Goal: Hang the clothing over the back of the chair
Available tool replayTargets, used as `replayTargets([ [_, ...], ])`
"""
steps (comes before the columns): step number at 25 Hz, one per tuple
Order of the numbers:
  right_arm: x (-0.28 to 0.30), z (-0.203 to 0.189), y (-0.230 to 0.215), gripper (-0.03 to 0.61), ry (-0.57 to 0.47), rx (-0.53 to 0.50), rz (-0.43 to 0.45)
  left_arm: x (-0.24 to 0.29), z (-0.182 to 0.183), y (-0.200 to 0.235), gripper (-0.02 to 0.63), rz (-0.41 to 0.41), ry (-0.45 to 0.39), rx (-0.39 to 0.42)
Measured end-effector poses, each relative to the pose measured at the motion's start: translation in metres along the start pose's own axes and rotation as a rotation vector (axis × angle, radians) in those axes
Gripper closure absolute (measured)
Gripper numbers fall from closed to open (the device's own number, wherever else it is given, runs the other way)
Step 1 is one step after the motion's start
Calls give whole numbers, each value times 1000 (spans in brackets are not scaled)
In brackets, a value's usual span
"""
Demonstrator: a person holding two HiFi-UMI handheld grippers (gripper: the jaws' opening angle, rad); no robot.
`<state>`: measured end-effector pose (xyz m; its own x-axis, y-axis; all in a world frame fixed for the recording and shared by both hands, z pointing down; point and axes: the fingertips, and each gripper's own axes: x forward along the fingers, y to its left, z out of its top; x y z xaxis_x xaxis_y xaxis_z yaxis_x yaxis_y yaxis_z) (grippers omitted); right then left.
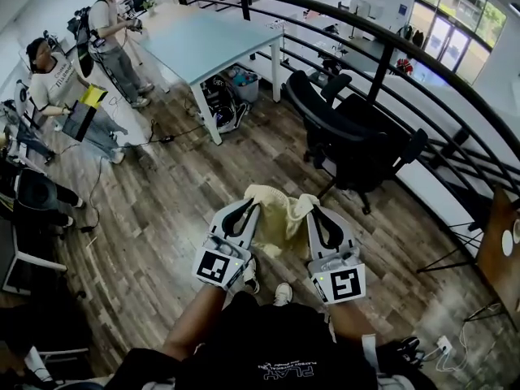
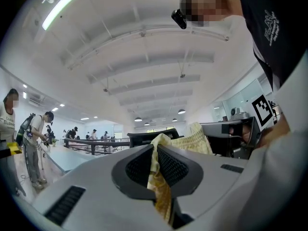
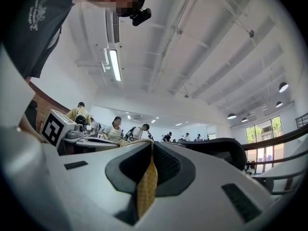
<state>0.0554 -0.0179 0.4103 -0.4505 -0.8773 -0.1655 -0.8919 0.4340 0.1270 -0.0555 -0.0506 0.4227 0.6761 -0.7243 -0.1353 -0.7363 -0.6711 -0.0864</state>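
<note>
Left tool (image 1: 243,215) — jaws clamped on one edge of the pale yellow clothing (image 1: 280,218). Right tool (image 1: 320,216) — jaws pinched shut on the opposite edge. The clothing hangs bunched between the two tools, above the wood floor (image 1: 162,210). The black chair (image 1: 357,140) stands ahead of the tools, slightly right, apart from the clothing.

Two grippers (image 1: 246,210) (image 1: 318,212), one yellow garment (image 1: 280,218), one black office chair (image 1: 357,136).
</note>
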Motion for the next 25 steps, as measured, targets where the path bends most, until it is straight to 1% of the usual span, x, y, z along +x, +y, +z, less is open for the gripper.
replayTargets([
  [3, 10, 0, -9, 549, 4, -13, -24, 12, -8, 8, 580, -13, 27, -8],
  [7, 23, 3, -15, 549, -13, -31, -52, 25, -2, 17, 581, -53, -28, -11],
  [14, 54, -1, -22, 549, -10, -55, -102, 50, -4, 43, 581, -121, -44, -27],
  [18, 75, -1, -25, 549, -23, -21, -144, 65, -9, 61, 581, -148, -52, -30],
  [21, 84, -8, -29, 549, 11, -72, -151, 77, -13, 70, 581, -171, -68, -39],
  [25, 97, -12, -32, 548, 20, -89, -177, 88, -17, 80, 580, -205, -80, -67],
])
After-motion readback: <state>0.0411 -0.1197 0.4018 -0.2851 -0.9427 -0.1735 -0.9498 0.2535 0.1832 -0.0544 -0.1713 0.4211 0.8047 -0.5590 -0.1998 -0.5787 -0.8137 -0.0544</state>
